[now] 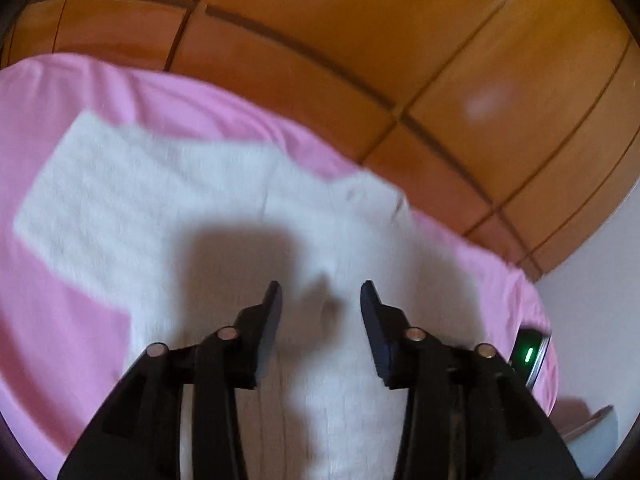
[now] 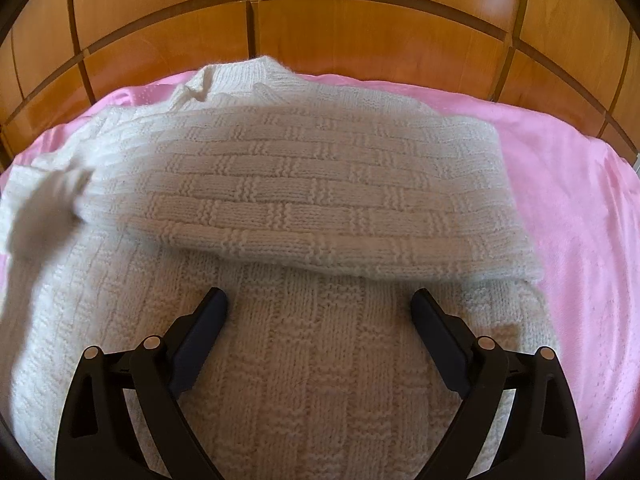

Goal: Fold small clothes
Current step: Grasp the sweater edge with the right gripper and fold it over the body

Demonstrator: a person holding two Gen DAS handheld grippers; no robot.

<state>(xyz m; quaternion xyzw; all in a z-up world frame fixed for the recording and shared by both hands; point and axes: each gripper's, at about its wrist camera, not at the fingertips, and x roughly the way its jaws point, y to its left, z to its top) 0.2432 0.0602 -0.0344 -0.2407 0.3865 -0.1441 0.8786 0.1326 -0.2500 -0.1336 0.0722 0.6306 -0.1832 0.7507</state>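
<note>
Left view: my left gripper (image 1: 321, 294) is hanging apart, gripping nothing, over the blurred white sweater (image 1: 168, 200) | lower right: green-lit device (image 1: 530, 354) | Right view: my right gripper (image 2: 319, 300) is gaping wide over the sweater's knit; sleeve (image 2: 304, 204) is lying folded across mid-frame on the pink sheet (image 2: 580, 208)

Left wrist view: oblique, blurred, over white sweater (image 1: 160, 208), wardrobe at twelve to three o'clock. Right wrist view: steep, close; shares sweater (image 2: 320, 208), pink sheet (image 2: 580, 220)
</note>
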